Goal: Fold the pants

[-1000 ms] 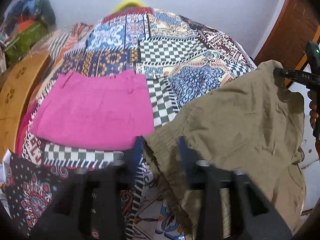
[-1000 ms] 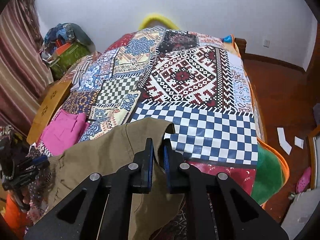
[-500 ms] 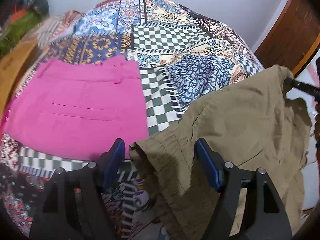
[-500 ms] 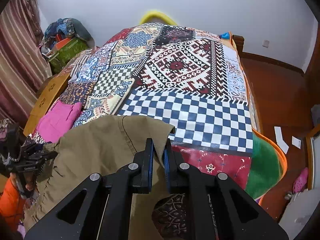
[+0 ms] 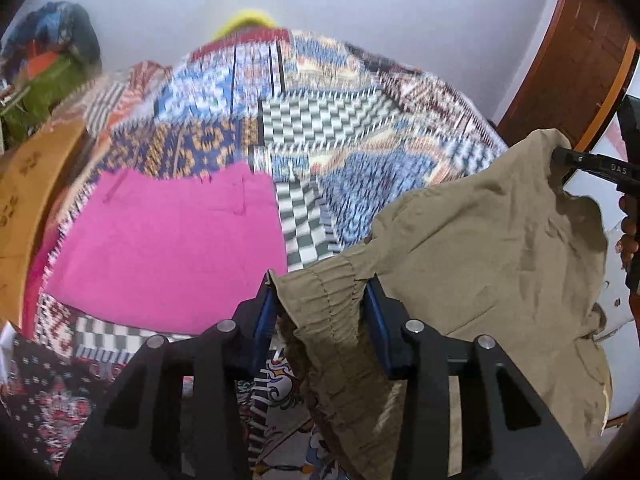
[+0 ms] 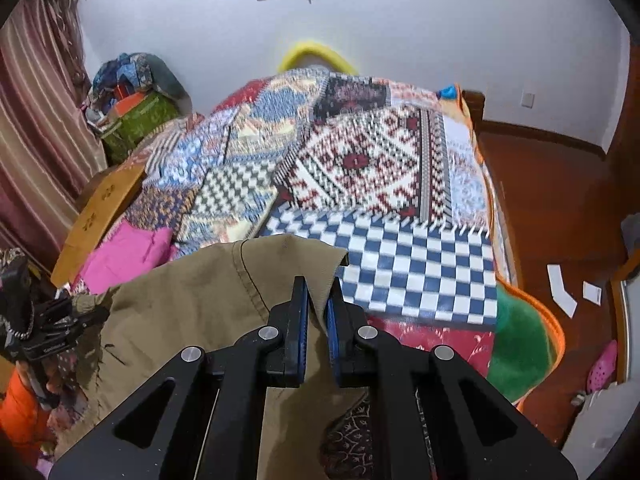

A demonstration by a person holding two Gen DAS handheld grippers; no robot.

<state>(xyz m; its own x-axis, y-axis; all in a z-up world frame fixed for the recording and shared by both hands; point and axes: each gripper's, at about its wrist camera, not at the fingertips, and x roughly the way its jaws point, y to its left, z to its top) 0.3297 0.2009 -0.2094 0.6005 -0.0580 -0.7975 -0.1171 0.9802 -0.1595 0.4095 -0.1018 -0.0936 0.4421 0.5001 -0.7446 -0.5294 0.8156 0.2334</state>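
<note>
We see the khaki pants (image 5: 492, 248) held up over the near edge of the bed (image 6: 376, 168), stretched between both tools. Left tongs (image 5: 322, 312): blue pads sit on either side of the gathered elastic waistband with a wide gap, fabric bunched between them, so we cannot tell if they are truly clamped or just straddling it. Right tongs (image 6: 318, 320): nearly closed, pinching a folded corner of the khaki pants (image 6: 208, 292) between the pads.

In the left wrist view the right tongs (image 5: 560, 158) show at far right, gripping the top corner of the cloth. In the right wrist view the left tongs (image 6: 94, 314) show at the left edge, on the other end of the pants.

Pink folded garment (image 5: 168, 248) lies flat on the patchwork bedcover (image 5: 320, 120), left of the khaki pants. Wooden footboard (image 5: 24, 200) at the left. Pile of clothes and a green bag (image 6: 136, 116) far left by the curtain (image 6: 36, 120). Background is motion-blurred in both views.
</note>
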